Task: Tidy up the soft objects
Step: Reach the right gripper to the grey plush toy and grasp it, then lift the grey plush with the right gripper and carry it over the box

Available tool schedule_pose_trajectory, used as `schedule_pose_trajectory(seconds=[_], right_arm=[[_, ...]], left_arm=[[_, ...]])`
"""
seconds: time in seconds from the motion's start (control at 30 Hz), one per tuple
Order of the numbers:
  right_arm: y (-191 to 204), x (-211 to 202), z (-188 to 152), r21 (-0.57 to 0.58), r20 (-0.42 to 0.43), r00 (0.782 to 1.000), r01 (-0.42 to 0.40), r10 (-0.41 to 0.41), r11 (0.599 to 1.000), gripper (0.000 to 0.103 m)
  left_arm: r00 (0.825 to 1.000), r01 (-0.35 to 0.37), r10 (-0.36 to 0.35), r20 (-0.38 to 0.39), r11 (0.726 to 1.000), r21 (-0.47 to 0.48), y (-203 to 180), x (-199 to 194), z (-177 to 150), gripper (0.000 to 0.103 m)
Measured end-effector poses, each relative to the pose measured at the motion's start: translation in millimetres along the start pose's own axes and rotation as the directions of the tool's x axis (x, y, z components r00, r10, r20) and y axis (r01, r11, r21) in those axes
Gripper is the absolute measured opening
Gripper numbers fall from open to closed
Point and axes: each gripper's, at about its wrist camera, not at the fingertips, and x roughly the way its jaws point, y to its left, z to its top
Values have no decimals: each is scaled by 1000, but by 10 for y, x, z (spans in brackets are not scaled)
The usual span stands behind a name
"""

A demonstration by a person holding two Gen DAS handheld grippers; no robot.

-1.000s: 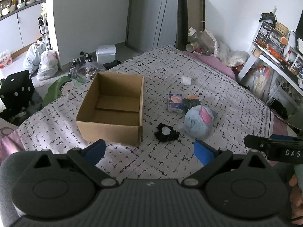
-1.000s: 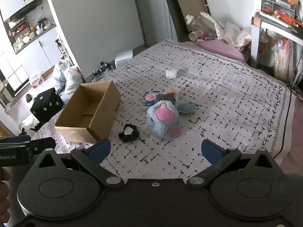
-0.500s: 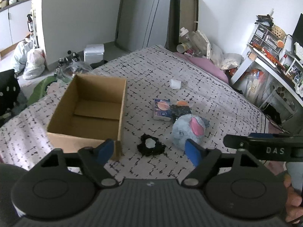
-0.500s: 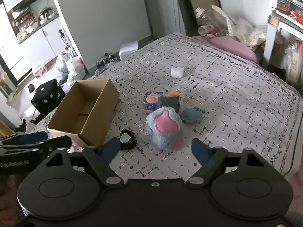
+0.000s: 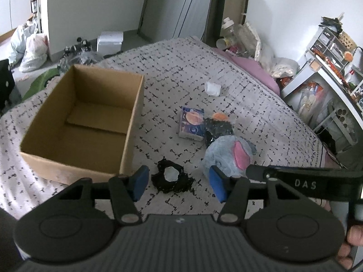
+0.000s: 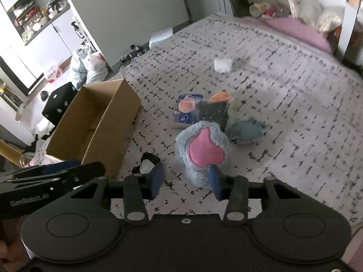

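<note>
From the left wrist, the left tongs (image 5: 179, 185) stood apart around a black scrunchie (image 5: 171, 179) on the bed; the cardboard box (image 5: 79, 122) ahead-left held nothing. From the right wrist, the right tongs (image 6: 186, 180) gaped just before the blue plush toy (image 6: 202, 153): sorting seemingly unstarted.

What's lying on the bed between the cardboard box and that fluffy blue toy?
A black scrunchie, seen in the left wrist view between box and toy.
</note>
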Motion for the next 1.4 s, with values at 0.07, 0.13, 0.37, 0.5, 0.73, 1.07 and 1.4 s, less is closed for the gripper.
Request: schedule_pose_trajectory(seconds=[0.07,0.13,0.37,0.5,0.73,1.07,1.4], right_arm=[[-43,62,10,11,-12,1000,1,-1,1000,39],[-100,123,21,33,-27,1000,-15,16,999,39],[-196,342,20,57,-79,996,-28,33,998,35],[-298,455,50,86,-94,995,-27,35,996,34],[-520,494,91,173,-73,997,-25,38,985,30],[-773,509,101,295,-30,995,-78,91,952,23],[-825,490,64,325,-2,993,-109,116,940,19]], left_arm=[[1000,8,-8,-7,1000,-10,-10,99,16,58],[1000,17,-17,-12,1000,-18,-31,191,30,58],[998,39,-40,-55,999,-25,-107,519,65,52],[996,37,-39,-78,999,-31,-116,662,74,50],[990,70,-74,-120,997,-36,-228,909,86,50],[980,125,-140,-142,986,-108,-308,1215,142,48],[966,184,-211,-146,966,-182,-351,1325,149,18]])
